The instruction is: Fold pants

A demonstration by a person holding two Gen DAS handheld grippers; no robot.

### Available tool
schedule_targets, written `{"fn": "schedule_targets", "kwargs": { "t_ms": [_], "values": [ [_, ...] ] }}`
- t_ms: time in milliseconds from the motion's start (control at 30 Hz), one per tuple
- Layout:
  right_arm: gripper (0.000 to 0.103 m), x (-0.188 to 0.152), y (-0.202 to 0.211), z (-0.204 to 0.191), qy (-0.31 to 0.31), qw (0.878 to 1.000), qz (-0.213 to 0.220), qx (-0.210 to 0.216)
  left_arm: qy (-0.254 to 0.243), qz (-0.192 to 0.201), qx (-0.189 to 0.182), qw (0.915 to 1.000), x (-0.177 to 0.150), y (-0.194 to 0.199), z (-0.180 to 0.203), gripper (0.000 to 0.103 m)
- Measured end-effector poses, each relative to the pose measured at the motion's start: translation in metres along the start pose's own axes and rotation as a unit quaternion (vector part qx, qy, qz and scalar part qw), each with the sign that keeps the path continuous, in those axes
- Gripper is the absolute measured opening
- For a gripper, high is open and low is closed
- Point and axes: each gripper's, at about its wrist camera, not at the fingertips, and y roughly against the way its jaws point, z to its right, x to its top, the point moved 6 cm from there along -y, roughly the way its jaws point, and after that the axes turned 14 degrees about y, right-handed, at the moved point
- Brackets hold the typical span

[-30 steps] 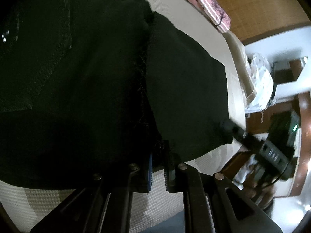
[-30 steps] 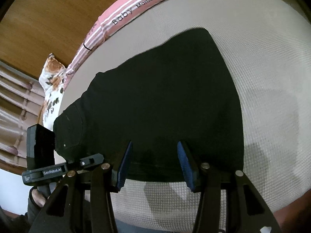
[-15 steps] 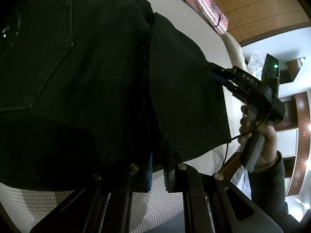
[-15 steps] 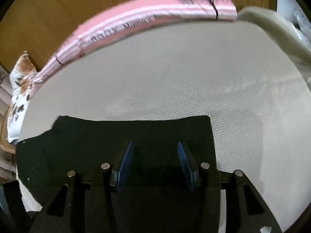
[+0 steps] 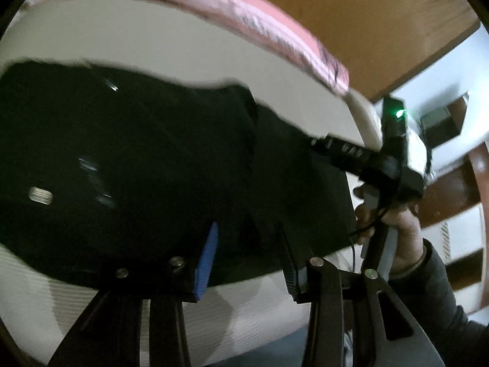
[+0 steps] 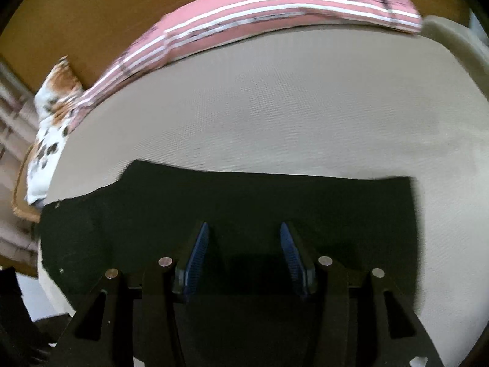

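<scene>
Since a second ago the left gripper (image 5: pixel 244 257) has let go of the pants (image 5: pixel 146 165) and lifted back; its jaws are opening, nothing between them. The pants lie folded on the bed (image 6: pixel 275 116), long axis across both views, just ahead of and below both grippers. The right gripper (image 6: pixel 244 253) hovers half-open and empty over the right end.

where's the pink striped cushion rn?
Pink striped cushion runs along the far edge of the mattress against the wooden headboard, beyond the black pants; the left wrist view shows it too.
</scene>
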Motion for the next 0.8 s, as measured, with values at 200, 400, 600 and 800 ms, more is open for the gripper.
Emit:
{"fn": "schedule_targets", "kwargs": {
  "t_ms": [200, 400, 600, 800],
  "values": [
    [0.047, 0.023, -0.026, -0.053, 0.025, 0.999, -0.005, 0.04, 0.037, 0.11, 0.047, 0.9921, 0.036, 0.073, -0.051, 0.044],
    [0.047, 0.042, -0.048, -0.098, 0.045, 0.996, -0.017, 0.076, 0.082, 0.167, 0.088, 0.9785, 0.059, 0.121, -0.112, 0.046],
    [0.047, 0.046, -0.057, -0.117, 0.055, 0.995, -0.028, 0.076, 0.117, 0.158, 0.078, 0.9773, 0.066, 0.138, -0.148, 0.06],
    [0.048, 0.046, -0.029, -0.12, 0.034, 0.993, -0.008, 0.112, 0.192, 0.052, -0.003, 0.98, 0.064, 0.121, -0.178, 0.06]
  ]
}}
